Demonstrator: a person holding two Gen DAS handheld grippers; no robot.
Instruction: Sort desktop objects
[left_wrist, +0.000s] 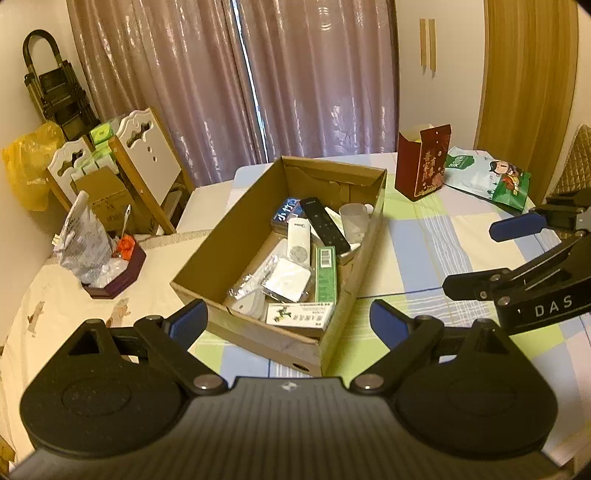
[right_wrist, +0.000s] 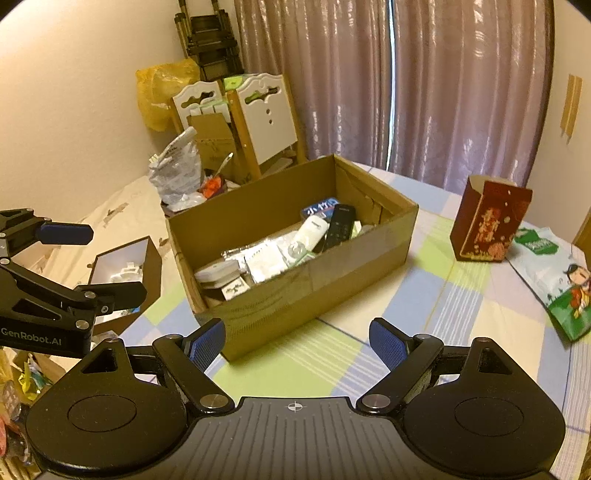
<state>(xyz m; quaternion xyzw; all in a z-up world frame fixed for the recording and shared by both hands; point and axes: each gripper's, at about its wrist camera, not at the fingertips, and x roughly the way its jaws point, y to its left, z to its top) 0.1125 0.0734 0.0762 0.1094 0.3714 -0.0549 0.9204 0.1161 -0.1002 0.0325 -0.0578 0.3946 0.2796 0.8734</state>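
Most small things are already gathered in the cardboard box (left_wrist: 295, 236) at the middle of the desk (left_wrist: 424, 266): remotes, white cases, a green packet. Left out near the far right edge are a red carton (left_wrist: 421, 166) and a snack bag (left_wrist: 487, 177). Nothing is held by the left gripper (left_wrist: 288, 321) or right gripper (right_wrist: 295, 341); the fingers of both are spread wide.

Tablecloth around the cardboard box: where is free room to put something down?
Free: the checked tablecloth between the cardboard box and the red carton, and in front of the box. Crowded: inside the box, and its far left by the plastic bag.
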